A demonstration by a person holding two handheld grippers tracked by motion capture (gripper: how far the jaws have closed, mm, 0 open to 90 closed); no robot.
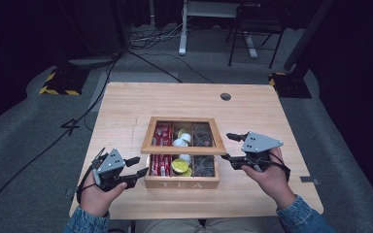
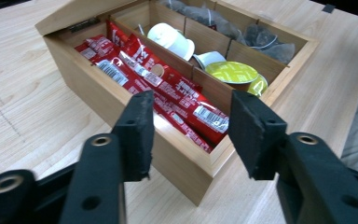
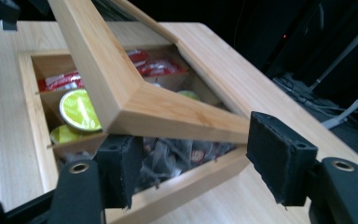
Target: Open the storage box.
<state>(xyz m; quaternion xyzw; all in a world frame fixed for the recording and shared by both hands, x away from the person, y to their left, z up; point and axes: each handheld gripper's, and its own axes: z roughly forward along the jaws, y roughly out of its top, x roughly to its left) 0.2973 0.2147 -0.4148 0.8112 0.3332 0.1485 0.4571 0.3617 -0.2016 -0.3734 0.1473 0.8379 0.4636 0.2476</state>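
The tea box point(image 1: 182, 182) sits mid-bench, its hinged lid point(image 1: 184, 150) half raised: stiff, light wood, best taken at the front edge. The right hand-held gripper point(image 1: 229, 146) is open around that edge; the left hand-held gripper point(image 1: 139, 165) is open, empty, at the box's corner.

- A wooden tabletop point(image 1: 126, 107) is carrying the work, with a round cable hole point(image 1: 226, 96) sitting near its far edge.
- Black cables point(image 1: 150, 39) are trailing across the grey floor point(image 1: 19, 131).
- A yellow-and-black striped base point(image 1: 58, 90) is standing off the tabletop's far left corner.
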